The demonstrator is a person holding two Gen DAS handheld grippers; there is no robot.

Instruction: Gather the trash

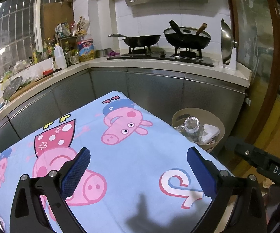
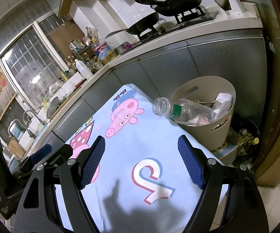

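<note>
both claws, left claw (image 1: 139, 171) and right claw (image 2: 141, 164), hang released and empty over the bare counter (image 1: 143, 155); the bottle (image 2: 175, 111) already lies in the bin (image 2: 220, 134), so scan for leftovers first.

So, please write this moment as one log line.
left gripper: open, empty | right gripper: open, empty | bottle: in bin | tablecloth: no trash seen
</note>
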